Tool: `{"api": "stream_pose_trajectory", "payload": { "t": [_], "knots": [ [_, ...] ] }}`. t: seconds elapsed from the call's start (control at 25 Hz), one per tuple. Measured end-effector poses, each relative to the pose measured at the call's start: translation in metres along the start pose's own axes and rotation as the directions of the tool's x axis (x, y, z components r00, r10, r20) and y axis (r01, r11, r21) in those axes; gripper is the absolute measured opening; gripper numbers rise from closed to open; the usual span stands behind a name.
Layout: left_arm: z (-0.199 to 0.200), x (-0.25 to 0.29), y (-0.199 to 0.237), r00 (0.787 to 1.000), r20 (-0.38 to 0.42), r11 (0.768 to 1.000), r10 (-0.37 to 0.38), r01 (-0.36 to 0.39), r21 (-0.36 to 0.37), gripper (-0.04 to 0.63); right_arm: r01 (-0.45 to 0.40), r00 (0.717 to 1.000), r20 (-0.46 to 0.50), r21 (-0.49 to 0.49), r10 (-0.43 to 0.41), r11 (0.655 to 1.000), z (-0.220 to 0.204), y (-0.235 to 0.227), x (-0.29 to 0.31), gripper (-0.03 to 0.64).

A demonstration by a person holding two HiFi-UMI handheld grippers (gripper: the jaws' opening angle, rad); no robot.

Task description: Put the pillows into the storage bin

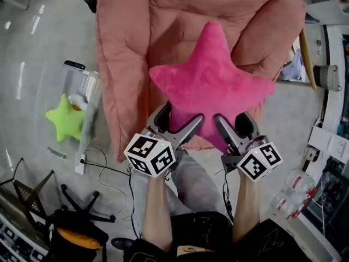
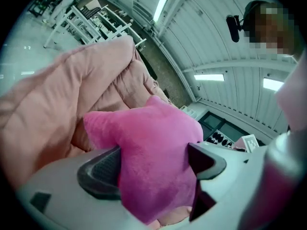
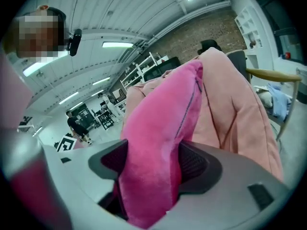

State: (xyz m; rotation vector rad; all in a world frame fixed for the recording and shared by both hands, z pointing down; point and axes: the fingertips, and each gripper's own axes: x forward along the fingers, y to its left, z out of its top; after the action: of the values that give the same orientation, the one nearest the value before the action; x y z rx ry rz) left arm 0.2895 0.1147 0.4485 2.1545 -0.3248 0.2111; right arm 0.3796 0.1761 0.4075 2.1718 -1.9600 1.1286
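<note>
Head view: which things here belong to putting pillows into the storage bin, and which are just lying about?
Job: pink star-shaped plush pillow, gripped by left tool and right tool; green star-shaped plush pillow; clear plastic storage bin.
Lying about: salmon quilted blanket; black chair base; thin floor cable.

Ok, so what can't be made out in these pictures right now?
- Lower tips of the pink star pillow: head view, covered by the left gripper and right gripper clamped on it.
- The storage bin: head view only, clear walls, outline faint.
- Beside the green star pillow: a white-orange thing, too small to name.
- Whatever the pink quilt covers: hidden in every view.
</note>
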Motion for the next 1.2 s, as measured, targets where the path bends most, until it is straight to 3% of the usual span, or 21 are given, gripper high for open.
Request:
{"api": "stream_pose_trajectory", "payload": {
  "t": [0.2,0.44,0.68,0.96,1.2],
  "knots": [
    [0.047,-0.052,0.005,0.992,0.097,0.996,0.083,-0.086,0.033,0.433,-0.135,0.991,-0.004,-0.027,0.135,0.99,0.02,0.057,0.024,0.328],
    [0.087,-0.133,0.032,0.96,0.21,0.982,0.183,-0.19,0.017,0.433,-0.283,0.958,-0.057,-0.061,0.28,0.957,0.019,0.143,0.06,0.328],
    [0.11,-0.239,0.078,0.89,0.327,0.946,0.319,-0.321,-0.049,0.434,-0.44,0.891,-0.158,-0.068,0.426,0.896,-0.013,0.246,0.107,0.33],
    [0.114,-0.347,0.158,0.802,0.377,0.886,0.464,-0.426,-0.184,0.435,-0.544,0.799,-0.312,-0.014,0.513,0.839,-0.079,0.348,0.177,0.335],
    [0.117,-0.411,0.232,0.768,0.351,0.844,0.536,-0.472,-0.255,0.437,-0.581,0.739,-0.392,0.042,0.548,0.813,-0.133,0.411,0.238,0.339]
  ]
}}
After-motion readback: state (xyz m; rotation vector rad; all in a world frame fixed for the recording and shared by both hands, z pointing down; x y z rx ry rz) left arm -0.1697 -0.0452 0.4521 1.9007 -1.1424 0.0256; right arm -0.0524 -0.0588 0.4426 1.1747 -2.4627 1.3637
